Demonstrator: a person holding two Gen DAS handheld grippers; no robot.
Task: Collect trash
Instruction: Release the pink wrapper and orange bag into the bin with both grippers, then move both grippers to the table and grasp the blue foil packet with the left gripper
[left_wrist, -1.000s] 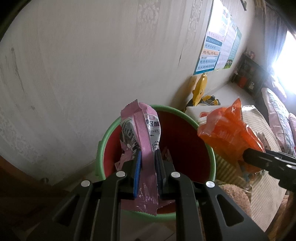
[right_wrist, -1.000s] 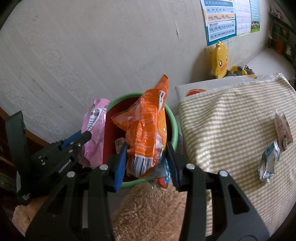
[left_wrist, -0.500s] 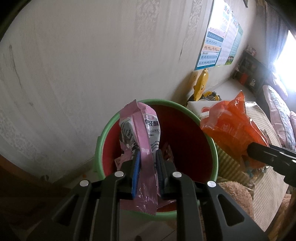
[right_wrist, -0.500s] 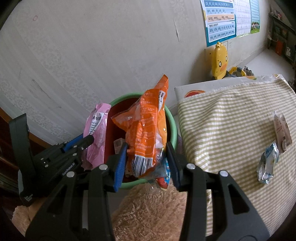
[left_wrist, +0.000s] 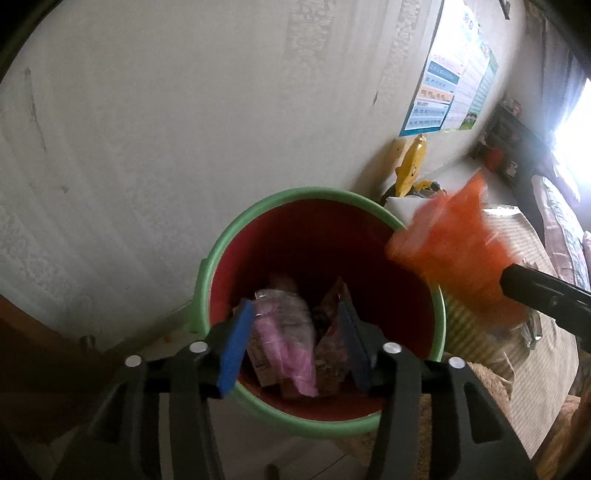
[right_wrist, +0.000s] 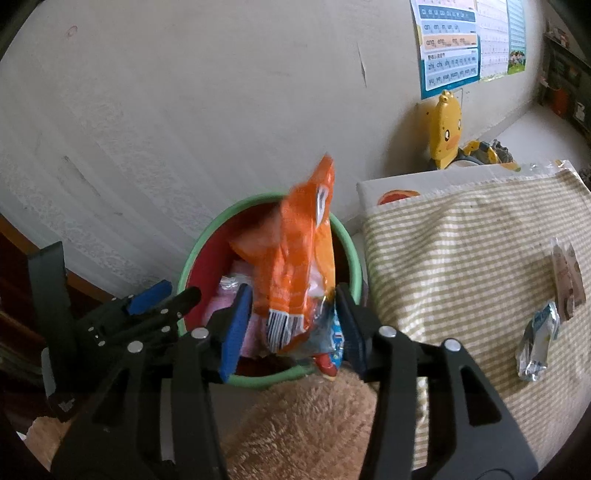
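A: Look from the left gripper (left_wrist: 291, 341) first. What should it do now?

B: Just let go over the bin (left_wrist: 325, 192). I think it should stay above the middle so nothing lands on the floor. Its jaws are opening. The pink bag (left_wrist: 286, 343) is between them, but the pads do not press it. It looks blurry, and it is down inside the bin with other wrappers.

A: And from the right gripper (right_wrist: 293, 330)?

B: Same job. Its jaws are opening too. The orange bag (right_wrist: 295, 258) stands between them, over the bin (right_wrist: 207, 236), and it is blurry. The pads seem to have left it, so I think it is slipping down. A bit of it hangs near the front rim, so the gripper should stay put until it drops in.

A: Anything left?

B: Yes. Two small wrappers (right_wrist: 537, 341) lie on the striped cloth (right_wrist: 461, 258), well apart from the bin.
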